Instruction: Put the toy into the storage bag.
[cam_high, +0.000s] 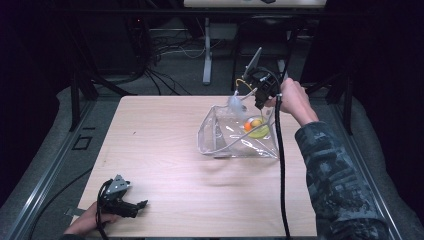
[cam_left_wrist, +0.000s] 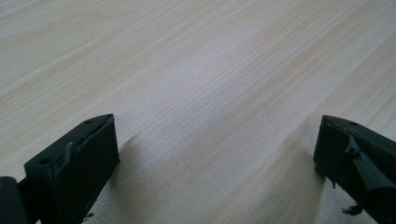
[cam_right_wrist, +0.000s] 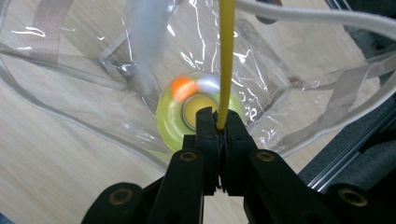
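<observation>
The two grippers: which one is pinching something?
The right gripper, up by the clear bag. Its jaws are squeezed shut on a yellow cord. The left gripper, near the table's front edge, is open and holds nothing.

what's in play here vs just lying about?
In play:
right gripper, shut on yellow string
yo-yo, yellow with an orange spot
clear bag around the yo-yo

Idle:
left gripper, open, resting low on the table
floor cables behind the table

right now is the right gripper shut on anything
Shut on the yellow cord: the right gripper has its jaws pressed together around it, above the clear bag.
</observation>
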